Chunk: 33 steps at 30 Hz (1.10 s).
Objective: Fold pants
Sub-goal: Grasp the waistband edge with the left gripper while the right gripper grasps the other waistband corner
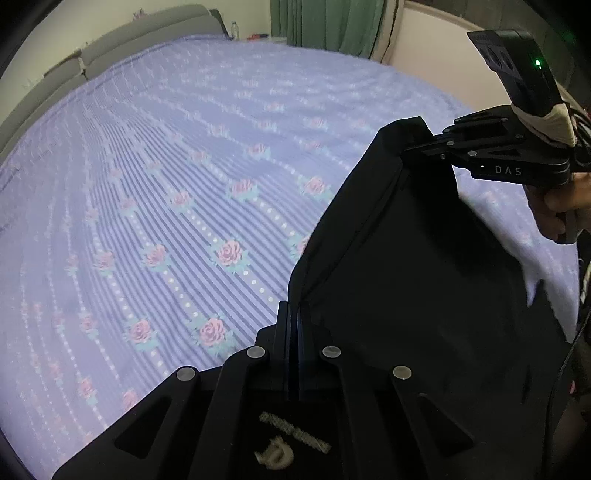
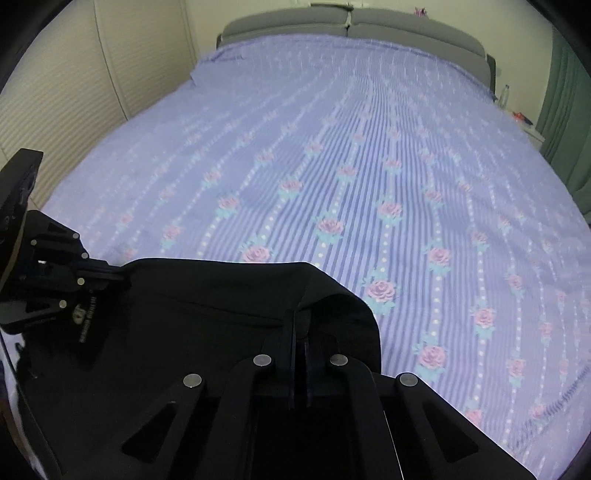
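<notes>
Black pants hang over the near part of the bed, stretched between the two grippers. In the left wrist view my left gripper is shut on the pants' near edge, with cloth pinched between its pads. My right gripper, held by a hand, is shut on the far upper corner. In the right wrist view the right gripper pinches a raised fold of the pants. There the left gripper grips the pants' left corner. The lower part of the pants is hidden under the gripper bodies.
The bed carries a purple striped sheet with roses, and a grey headboard stands at its far end. A bottle stands on a nightstand by a green curtain. A pale wardrobe lines the left side.
</notes>
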Motion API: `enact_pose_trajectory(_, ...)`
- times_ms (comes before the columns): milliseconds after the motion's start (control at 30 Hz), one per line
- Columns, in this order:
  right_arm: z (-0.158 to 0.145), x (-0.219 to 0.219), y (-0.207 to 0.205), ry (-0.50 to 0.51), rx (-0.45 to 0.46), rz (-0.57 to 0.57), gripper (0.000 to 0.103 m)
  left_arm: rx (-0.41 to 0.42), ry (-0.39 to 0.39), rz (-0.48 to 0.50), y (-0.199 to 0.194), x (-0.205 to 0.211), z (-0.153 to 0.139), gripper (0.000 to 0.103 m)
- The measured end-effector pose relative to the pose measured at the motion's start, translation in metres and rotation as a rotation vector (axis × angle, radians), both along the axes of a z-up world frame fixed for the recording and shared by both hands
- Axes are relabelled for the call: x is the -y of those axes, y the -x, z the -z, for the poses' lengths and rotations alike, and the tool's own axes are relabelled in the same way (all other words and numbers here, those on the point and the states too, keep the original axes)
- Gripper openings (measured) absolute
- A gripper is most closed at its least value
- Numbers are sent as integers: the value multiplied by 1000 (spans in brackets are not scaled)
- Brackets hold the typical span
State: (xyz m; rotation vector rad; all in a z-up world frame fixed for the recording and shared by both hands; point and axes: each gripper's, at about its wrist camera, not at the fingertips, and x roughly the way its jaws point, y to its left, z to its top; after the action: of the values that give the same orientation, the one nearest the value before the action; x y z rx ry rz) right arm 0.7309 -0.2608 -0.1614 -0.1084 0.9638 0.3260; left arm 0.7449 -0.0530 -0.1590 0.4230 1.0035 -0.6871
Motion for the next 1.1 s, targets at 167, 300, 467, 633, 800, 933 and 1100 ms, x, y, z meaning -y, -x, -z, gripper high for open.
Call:
enact_pose_trajectory(167,-41,-4,29,-22,75,-12,3,33,-1,12,35,-5,-34,5)
enact_pose_trajectory(300,-69,-3,67,-24,121,-25,3,53,13,16,67,-6,-58,5)
enact_pose_trajectory(467,-91,-4,111,-21,163,-40,3,82,20,22,115,-8,-87,5)
enact_pose_trajectory(633,-107,4,167,-26,208,-55,3,118,21,25,169,-5,-107,5)
enact_pose_trajectory(800,-116,9,224,-40,246,-60,3,141,26,35,218,1,-109,5)
enact_pose_trajectory(933,-107,15,270,-45,251,-60,3,170,20,38,263,6,-105,5)
enact_pose_trajectory(1100,-88,22,323,-29,254,-46,3,205,18,46,314,19,-85,5)
